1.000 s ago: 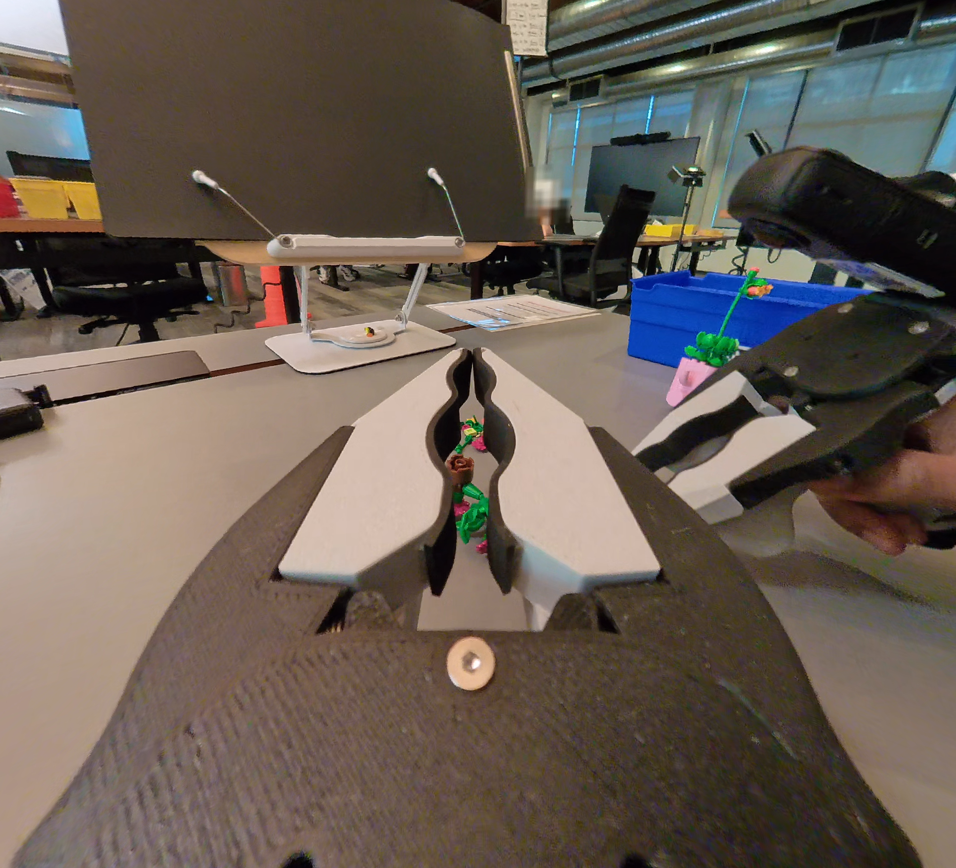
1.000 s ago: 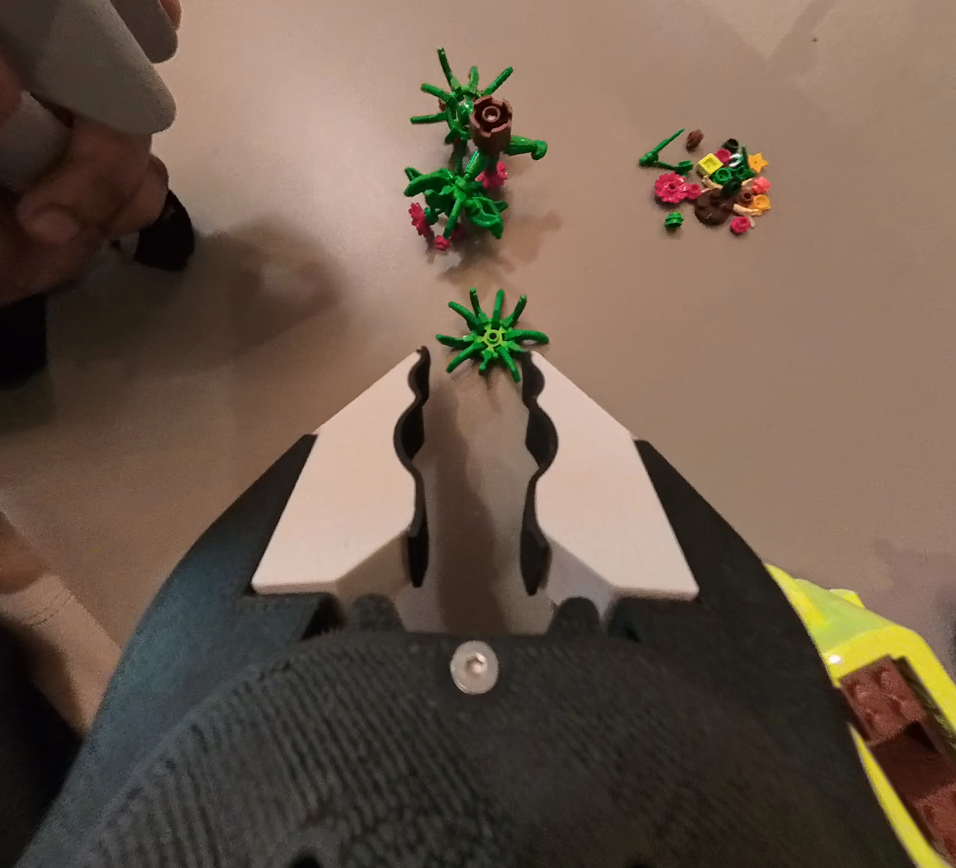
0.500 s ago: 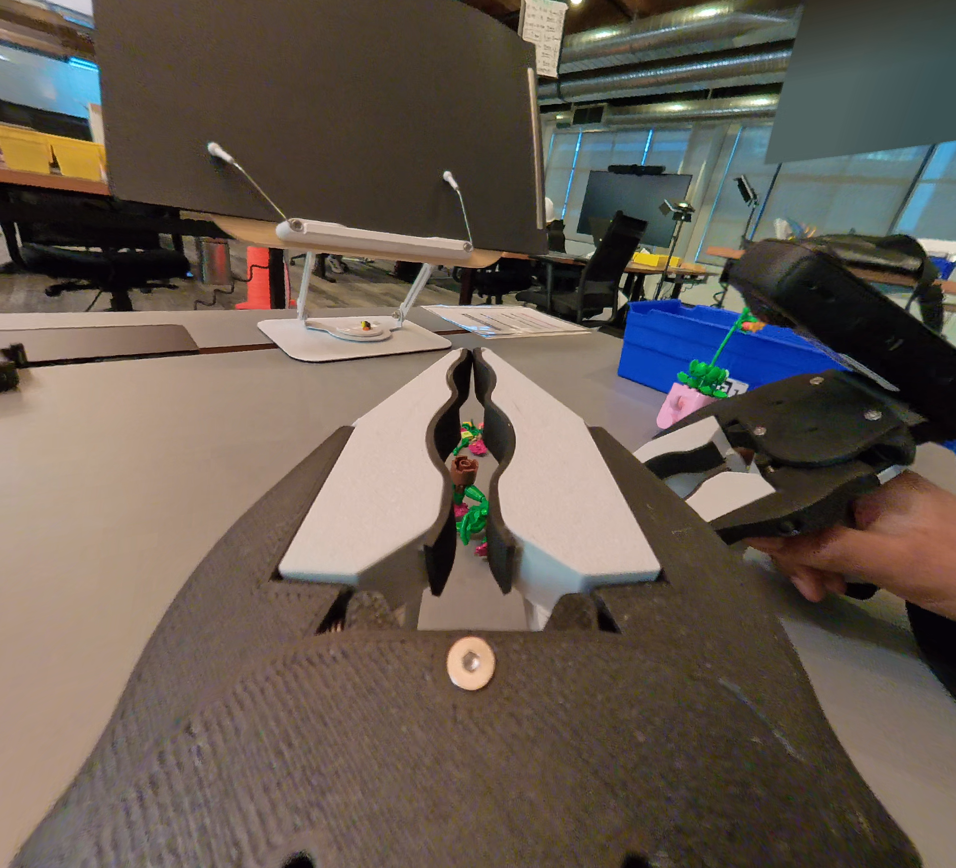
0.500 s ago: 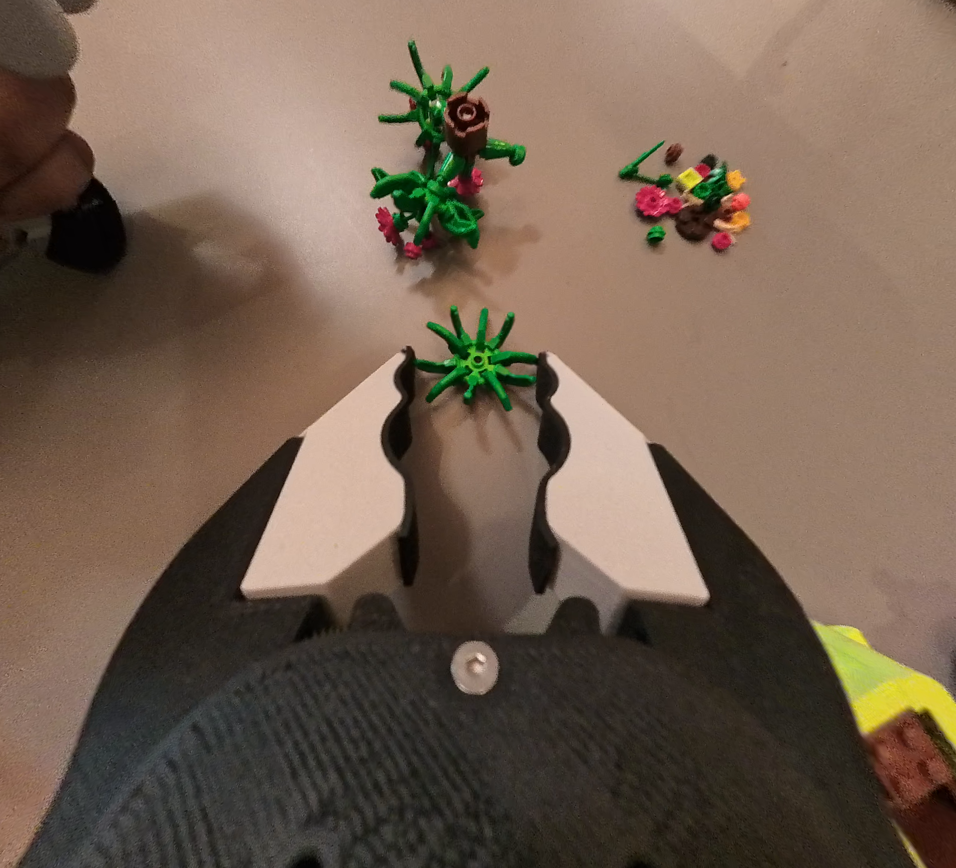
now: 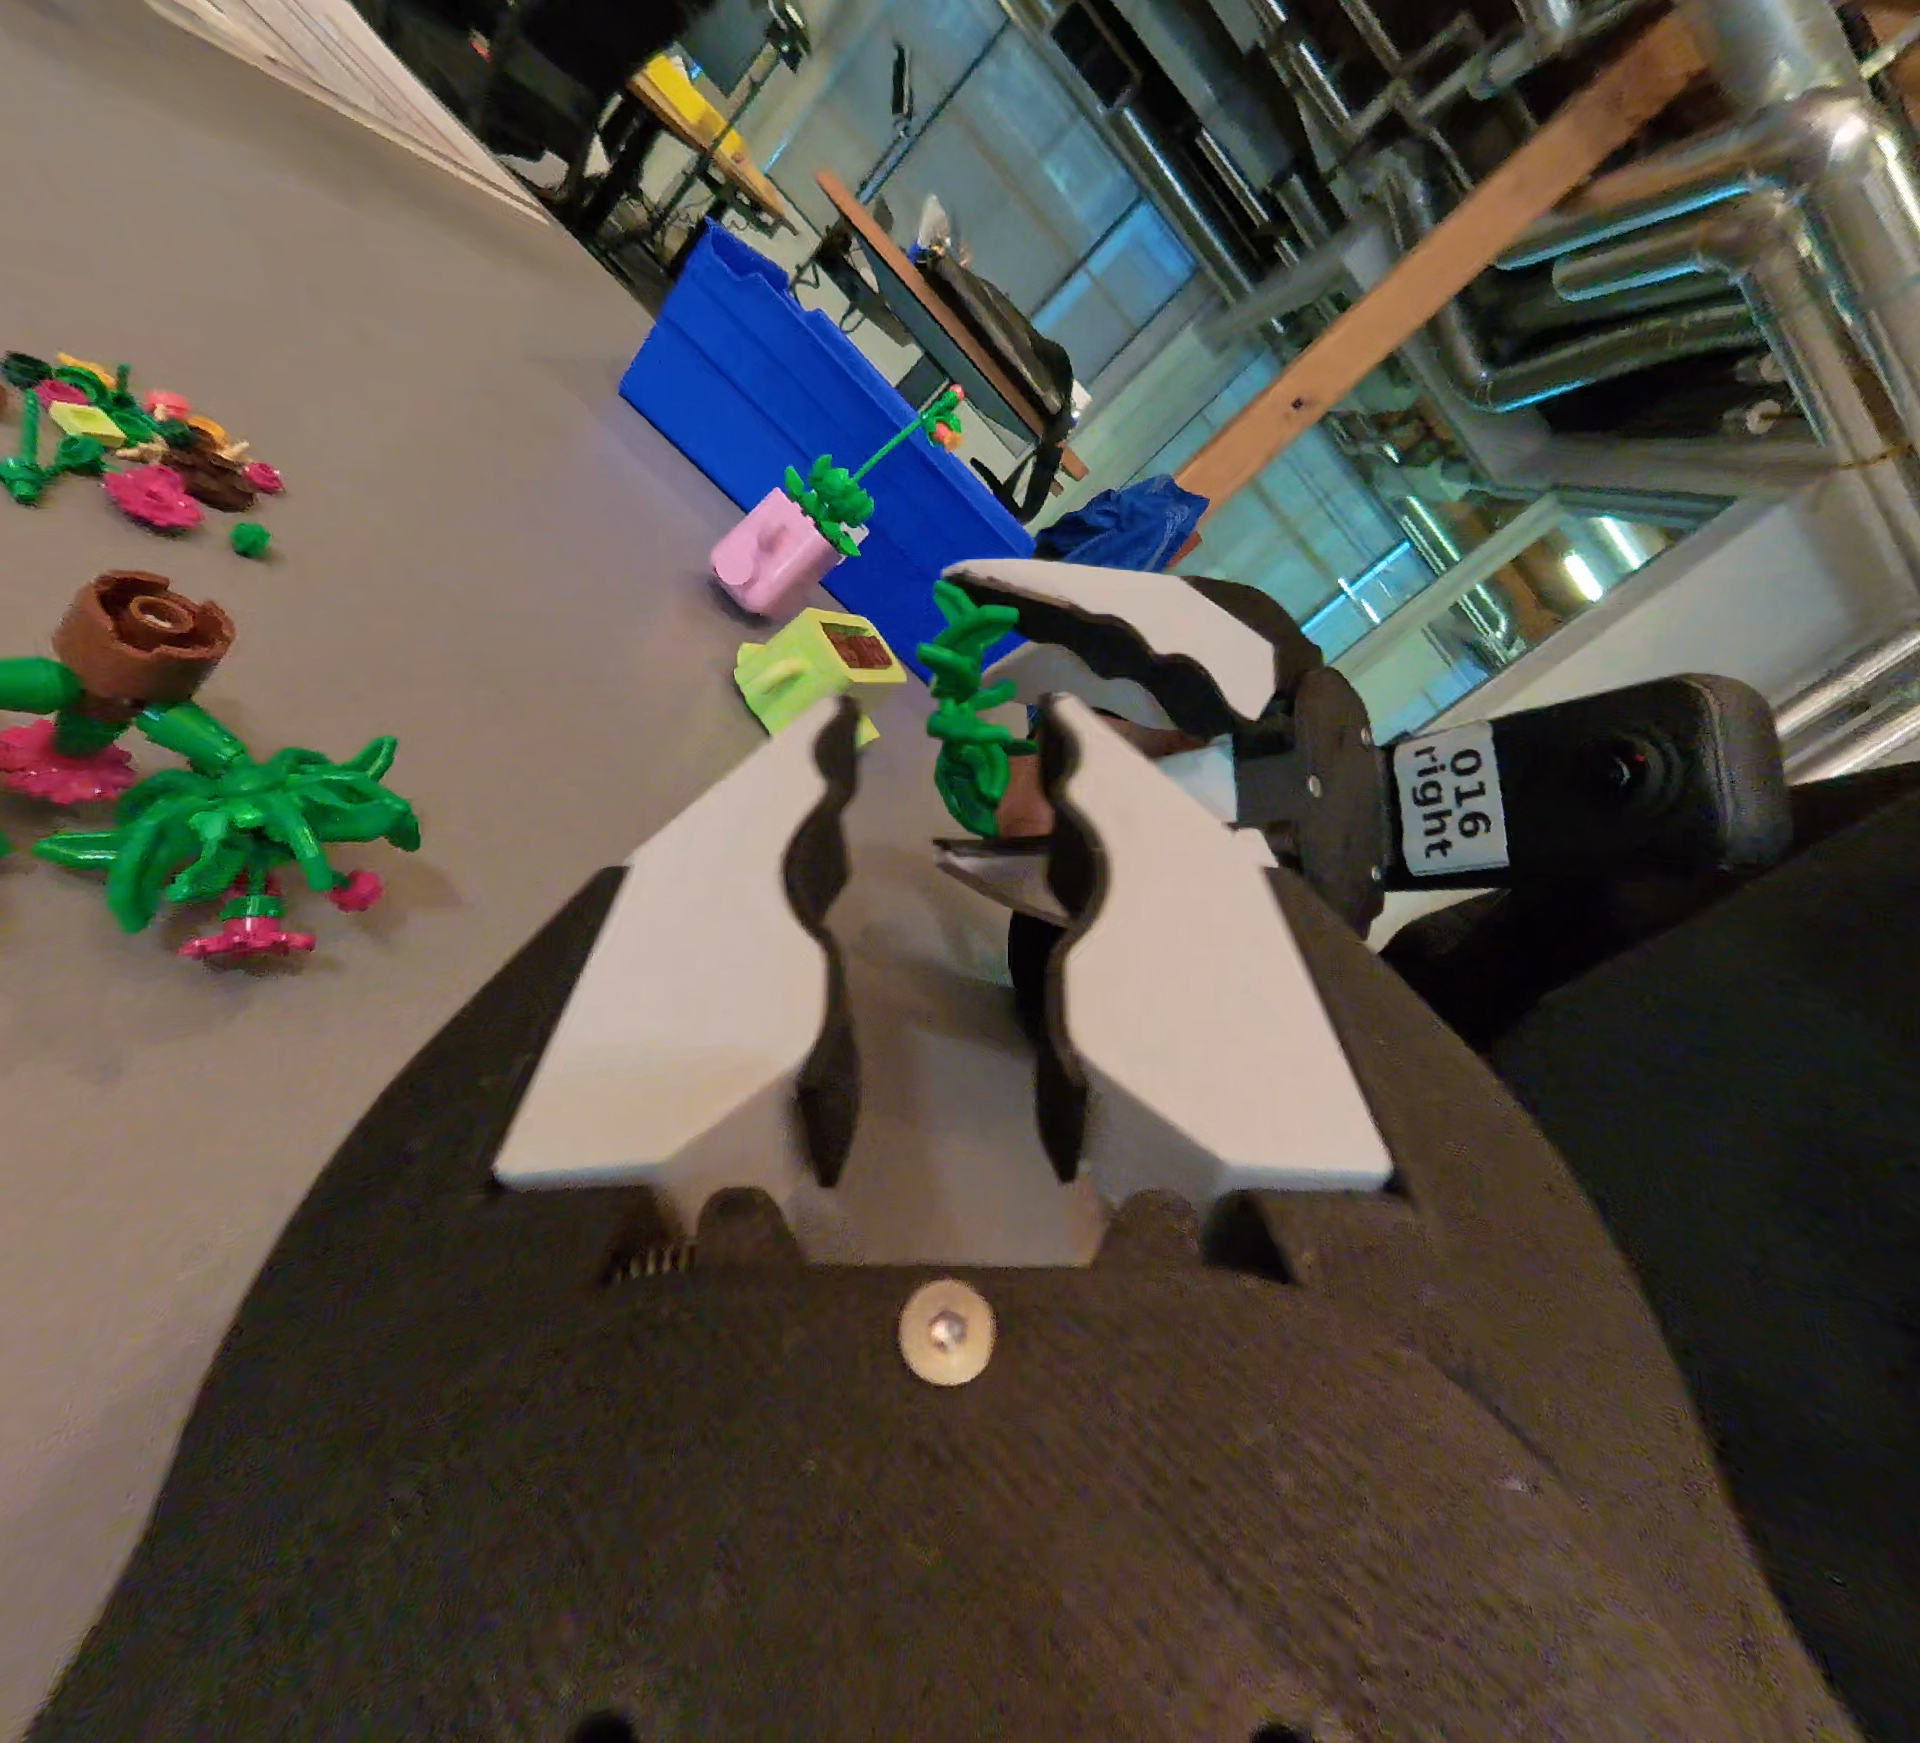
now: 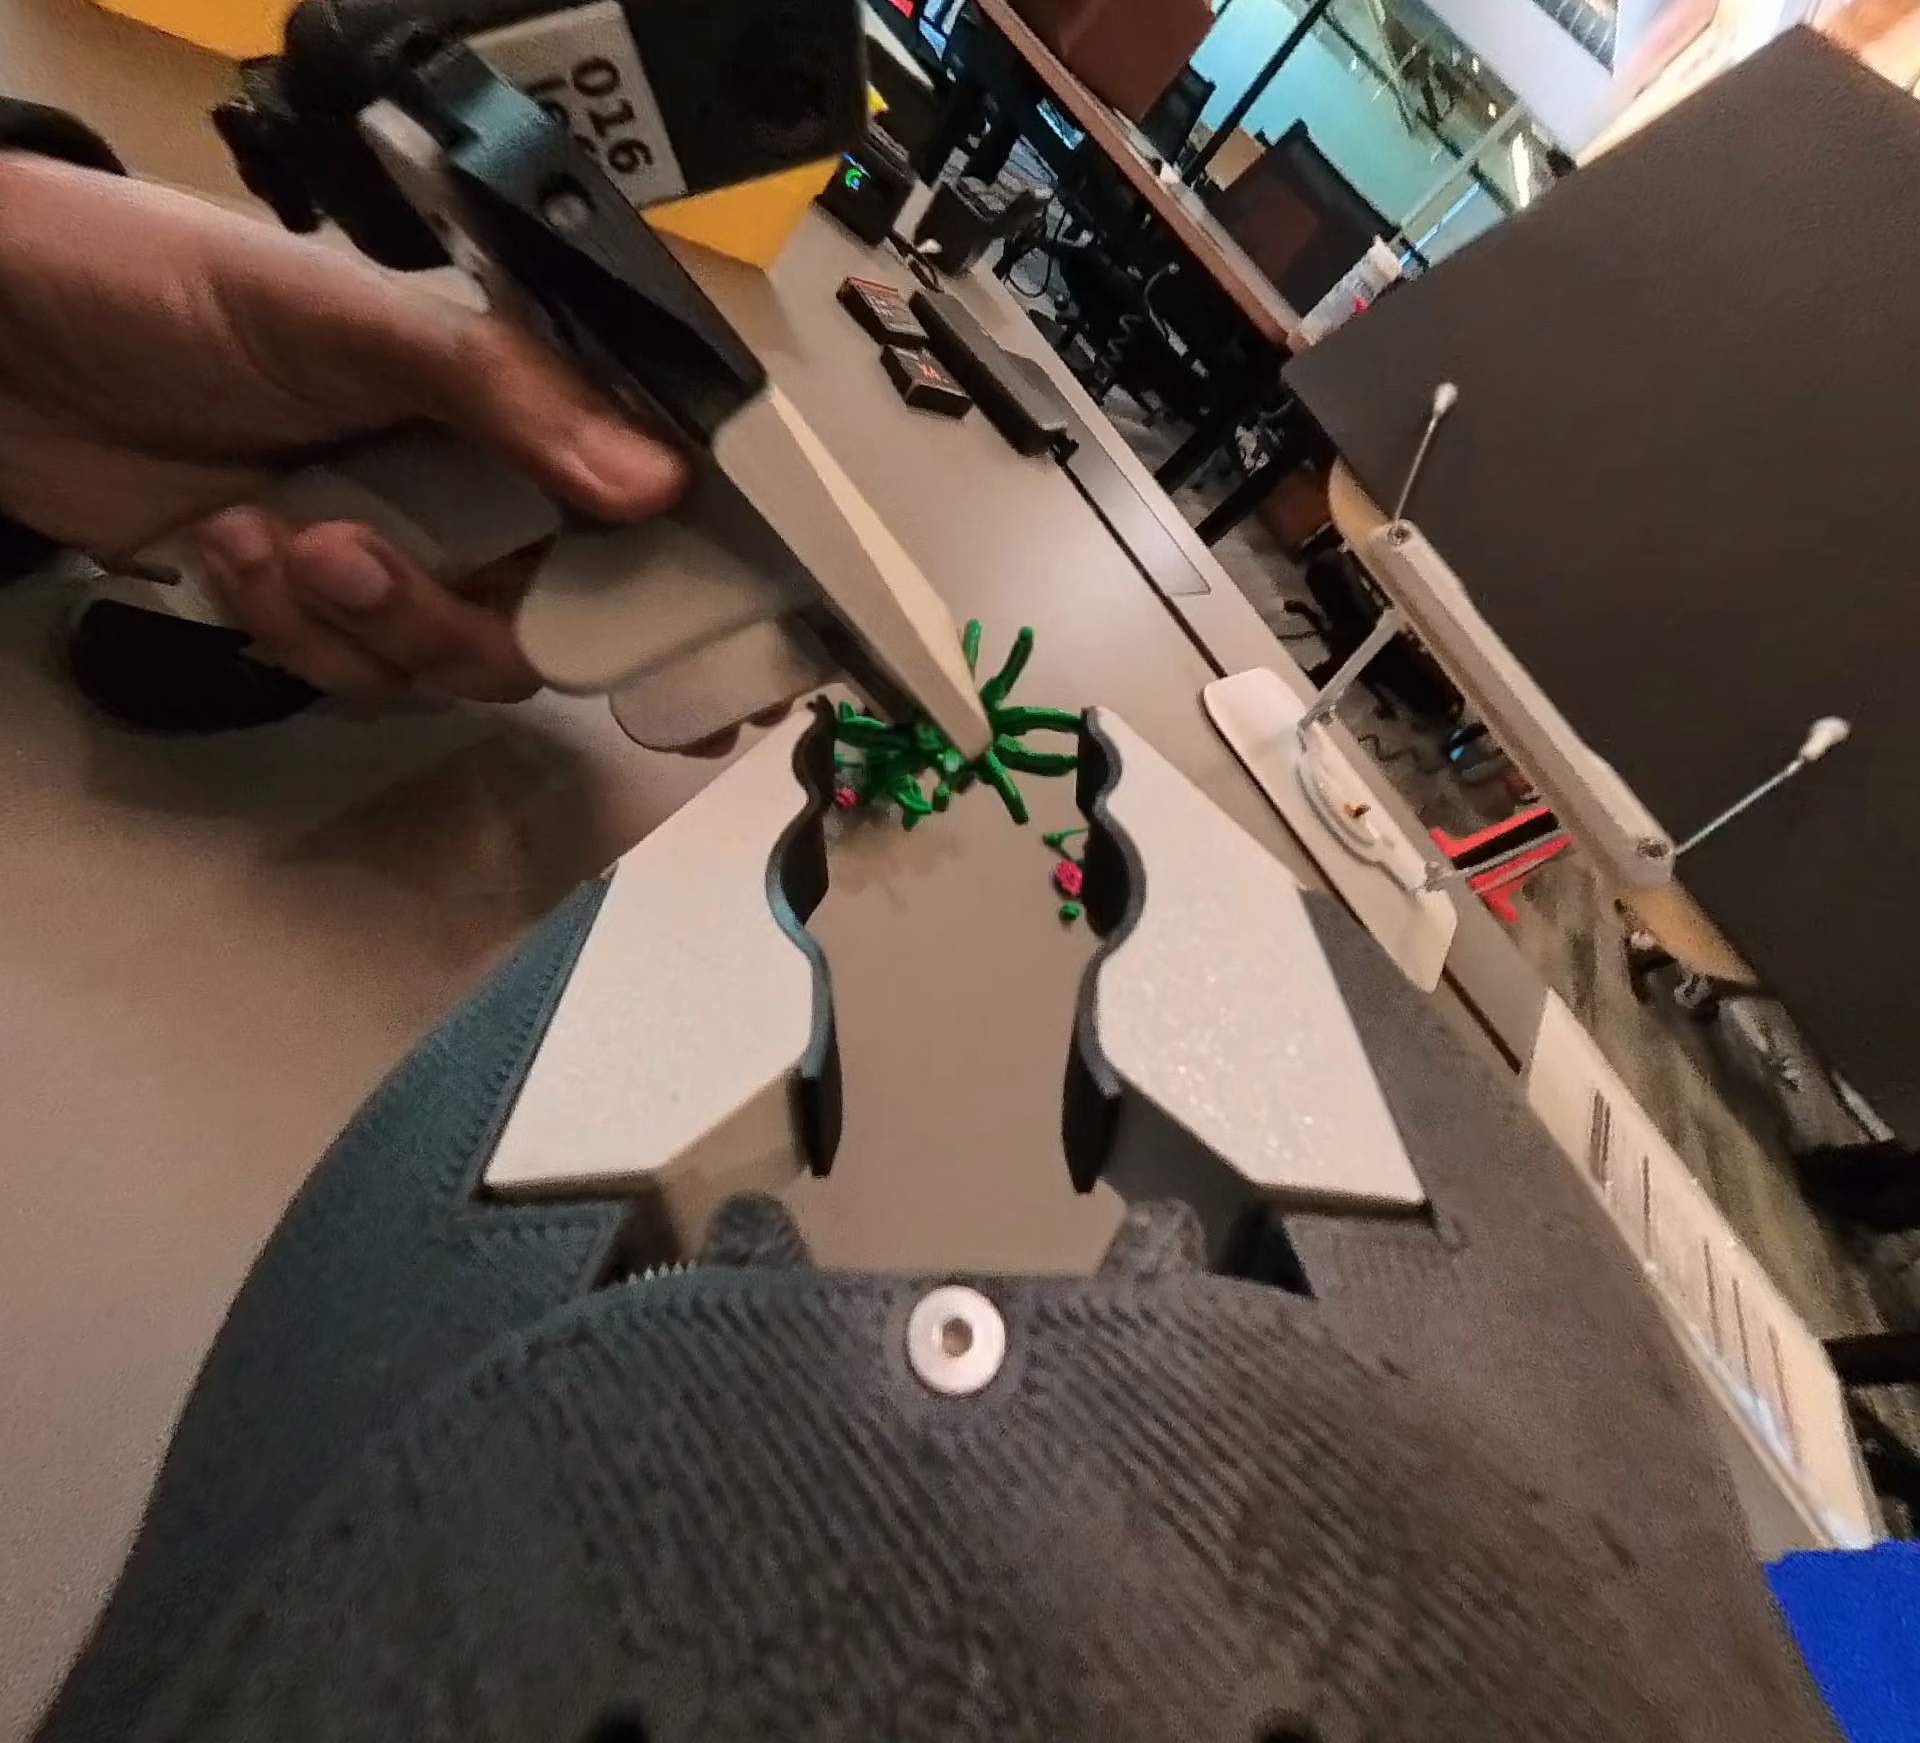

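A green spiky leaf piece [image 5: 966, 727] is off the grey table [image 5: 416, 405], gripped across its width between the fingers of my right gripper [image 6: 951, 727], which is shut on it. My left gripper [image 5: 948, 717] is open, with the leaf piece between its fingertips. In the right wrist view a left finger [image 6: 883, 613] reaches the middle of the leaf piece [image 6: 1029, 727]. A hand [image 6: 260, 405] holds the left gripper. Whether the left pads touch the leaf is hidden.
On the table lie a green plant cluster [image 5: 239, 820] with a brown top piece [image 5: 140, 633], a pile of small coloured pieces [image 5: 135, 457], a pink pot with a stem [image 5: 774, 555] and a lime-green pot [image 5: 816, 665]. A blue bin [image 5: 790, 405] stands behind. A stand [image 6: 1455, 758] holds a black board [image 6: 1662, 446]. My left and right fingertips are right by each other.
My right gripper closed on the leaf piece, lifted it off the table and tilted up. My left gripper opened from shut and swung right, bringing its fingers around the leaf piece.
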`<state>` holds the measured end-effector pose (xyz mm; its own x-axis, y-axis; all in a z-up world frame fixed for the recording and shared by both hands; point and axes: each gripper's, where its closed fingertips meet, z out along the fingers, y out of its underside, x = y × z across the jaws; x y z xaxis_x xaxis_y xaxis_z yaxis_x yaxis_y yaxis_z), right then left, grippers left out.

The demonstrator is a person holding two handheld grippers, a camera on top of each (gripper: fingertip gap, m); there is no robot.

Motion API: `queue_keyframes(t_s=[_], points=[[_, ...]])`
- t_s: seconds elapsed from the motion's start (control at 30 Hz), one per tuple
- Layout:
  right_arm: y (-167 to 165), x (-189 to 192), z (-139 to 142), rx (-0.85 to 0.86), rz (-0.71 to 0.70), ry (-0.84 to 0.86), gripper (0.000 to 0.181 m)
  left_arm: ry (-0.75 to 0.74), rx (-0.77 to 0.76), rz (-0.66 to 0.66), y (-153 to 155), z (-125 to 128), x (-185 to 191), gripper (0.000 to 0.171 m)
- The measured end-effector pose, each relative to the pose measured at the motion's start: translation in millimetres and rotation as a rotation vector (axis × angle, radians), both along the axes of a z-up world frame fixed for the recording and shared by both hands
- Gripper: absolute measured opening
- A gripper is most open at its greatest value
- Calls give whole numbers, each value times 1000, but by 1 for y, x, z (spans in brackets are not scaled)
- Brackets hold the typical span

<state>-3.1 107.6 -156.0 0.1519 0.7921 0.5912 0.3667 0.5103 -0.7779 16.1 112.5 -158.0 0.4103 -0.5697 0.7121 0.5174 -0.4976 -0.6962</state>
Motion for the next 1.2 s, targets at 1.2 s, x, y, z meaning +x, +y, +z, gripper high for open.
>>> queue_keyframes(t_s=[1.2], points=[[0, 10, 13, -978, 258, 227, 13, 339, 295, 102, -8, 8, 3, 8]])
